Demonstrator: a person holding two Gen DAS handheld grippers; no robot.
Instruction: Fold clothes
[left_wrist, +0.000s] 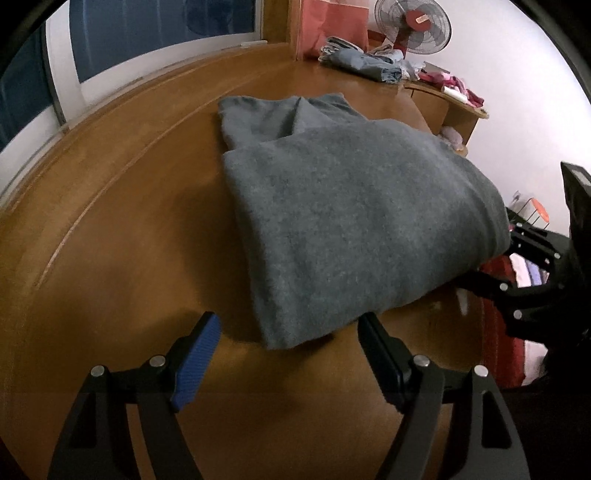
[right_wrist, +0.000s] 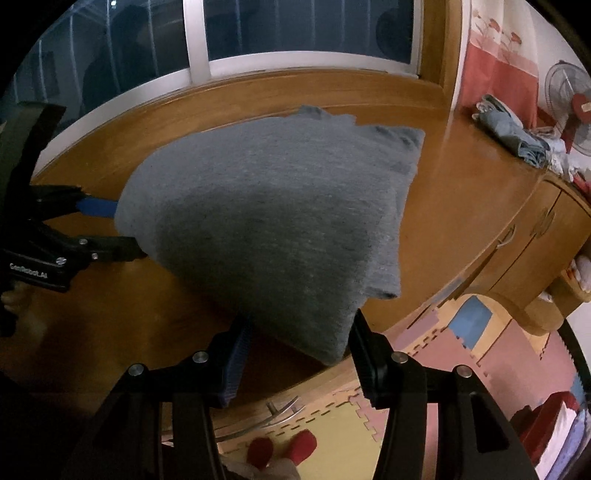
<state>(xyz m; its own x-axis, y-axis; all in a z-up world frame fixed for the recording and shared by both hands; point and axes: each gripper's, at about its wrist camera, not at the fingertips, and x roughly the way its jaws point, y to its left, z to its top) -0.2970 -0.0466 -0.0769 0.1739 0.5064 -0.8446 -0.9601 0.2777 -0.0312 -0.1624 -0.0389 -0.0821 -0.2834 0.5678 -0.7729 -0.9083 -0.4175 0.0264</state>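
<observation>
Your left gripper (left_wrist: 288, 354) stands released, jaws spread either side of the near corner of the folded grey knit garment (left_wrist: 343, 221); your right gripper (right_wrist: 295, 354) likewise straddles its other near corner, pads not visibly pressing. Both seem placed to pinch that edge for another fold. It lies on the glossy wooden tabletop (left_wrist: 129, 221), long axis running away toward the window (right_wrist: 306, 33).

Grey garment (left_wrist: 354, 221), folded, on wooden counter (left_wrist: 129, 221)
</observation>
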